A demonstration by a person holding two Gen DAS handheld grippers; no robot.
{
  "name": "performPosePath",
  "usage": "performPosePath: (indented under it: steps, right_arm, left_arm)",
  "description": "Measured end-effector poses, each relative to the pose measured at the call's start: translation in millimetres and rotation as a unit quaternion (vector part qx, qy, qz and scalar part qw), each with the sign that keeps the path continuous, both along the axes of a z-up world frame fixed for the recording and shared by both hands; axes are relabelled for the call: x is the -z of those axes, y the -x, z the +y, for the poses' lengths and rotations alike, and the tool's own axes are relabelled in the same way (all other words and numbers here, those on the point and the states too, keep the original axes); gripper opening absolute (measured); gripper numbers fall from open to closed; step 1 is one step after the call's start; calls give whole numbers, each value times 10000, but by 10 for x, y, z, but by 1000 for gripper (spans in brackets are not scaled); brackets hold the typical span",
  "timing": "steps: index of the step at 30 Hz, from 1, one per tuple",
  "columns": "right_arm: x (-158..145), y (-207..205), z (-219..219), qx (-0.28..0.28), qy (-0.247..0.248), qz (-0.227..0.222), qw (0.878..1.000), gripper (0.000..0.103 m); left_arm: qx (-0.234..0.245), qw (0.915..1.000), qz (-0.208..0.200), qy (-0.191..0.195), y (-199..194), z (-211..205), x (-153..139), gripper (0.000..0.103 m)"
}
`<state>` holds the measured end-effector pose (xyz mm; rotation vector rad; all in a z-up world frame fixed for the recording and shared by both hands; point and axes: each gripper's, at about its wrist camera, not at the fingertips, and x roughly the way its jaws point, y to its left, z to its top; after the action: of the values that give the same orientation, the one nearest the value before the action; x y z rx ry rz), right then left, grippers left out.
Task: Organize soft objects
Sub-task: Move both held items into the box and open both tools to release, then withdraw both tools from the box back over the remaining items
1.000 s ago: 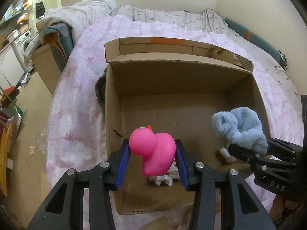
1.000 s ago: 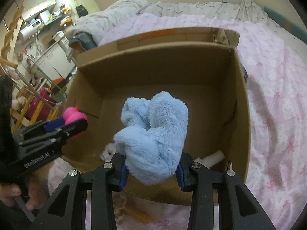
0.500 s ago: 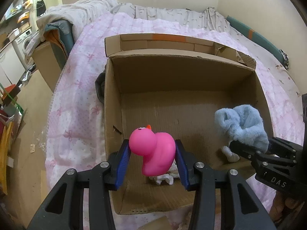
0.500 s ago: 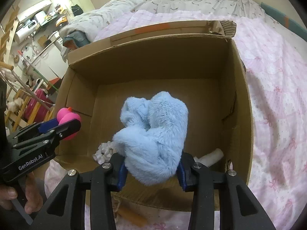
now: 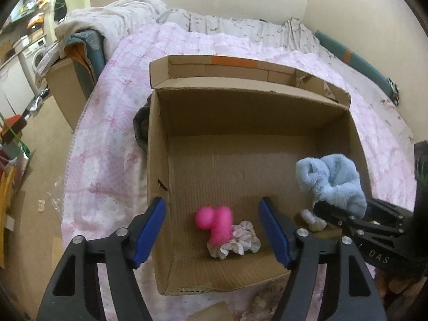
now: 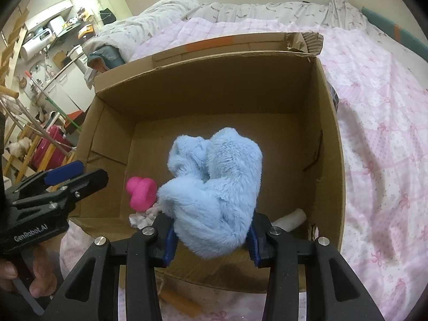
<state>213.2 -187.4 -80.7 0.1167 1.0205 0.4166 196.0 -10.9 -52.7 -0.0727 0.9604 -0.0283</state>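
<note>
An open cardboard box (image 5: 254, 99) (image 6: 329, 133) stands on a pink bed. A pink rubber duck (image 5: 215, 220) (image 6: 141, 192) lies on the box floor, against a pale scrunchie (image 5: 236, 243) (image 6: 140, 218). My left gripper (image 5: 212, 230) (image 6: 76, 176) is open and empty above the box's near left corner. My right gripper (image 6: 210, 234) is shut on a fluffy light-blue plush (image 6: 216, 195) (image 5: 333, 182) and holds it above the box's near right part. A white soft item (image 5: 311, 219) (image 6: 290, 218) lies in the box's near right corner.
The pink quilt (image 5: 112, 123) (image 6: 382, 123) surrounds the box. A dark item (image 5: 140, 127) sits against the box's left wall. A second cardboard box (image 5: 64, 91) stands left of the bed. Shelves and household clutter (image 6: 40, 61) fill the far left.
My left gripper has opened and let go of the pink duck, which has dropped onto the box floor by the scrunchie. My right gripper still holds the blue plush.
</note>
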Motion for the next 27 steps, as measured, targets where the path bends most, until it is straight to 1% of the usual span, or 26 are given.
performPosePath:
  steps: [2, 4, 6, 8, 9, 11, 13, 15, 19, 23, 27]
  right_arm:
    - [-6, 3, -25, 28, -97, -7, 9999, 50]
    - [-16, 8, -58, 53, -211, -16, 9998, 61]
    - [-29, 5, -86, 97, -289, -30, 9995, 80]
    - [-41, 6, -113, 120, -397, -53, 9991, 85]
    - [-44, 1, -126, 139, -436, -33, 9989, 91]
    - [-55, 4, -164, 188, -537, -29, 9984, 99]
    - [-78, 16, -198, 205, -588, -66, 9980, 99]
    - [-100, 32, -204, 209, -533, -110, 9983, 99]
    - [-141, 77, -221, 159, -552, -92, 9983, 99]
    - [-223, 194, -227, 142, -405, -128, 9990, 99]
    - [-275, 404, -278, 152, -277, -11, 9995, 99]
  left_arm:
    - [-23, 10000, -2, 68, 0, 16, -13, 69]
    - [-25, 10000, -7, 81, 4, 20, -19, 69]
    - [-22, 10000, -21, 67, 4, 22, -25, 69]
    - [-7, 10000, -26, 52, 11, 13, -29, 69]
    - [-13, 10000, -30, 41, 15, 13, -29, 69]
    - [-20, 10000, -40, 35, 21, 8, -33, 69]
    - [-19, 10000, -64, 9, 37, -4, -47, 69]
    - [-17, 10000, -86, -10, 54, -14, -64, 70]
    - [-37, 9999, -138, -7, 115, 1, -124, 70]
    - [-16, 9999, -145, 49, 179, 29, -196, 70]
    - [-31, 9993, -376, 69, 290, 67, -359, 70]
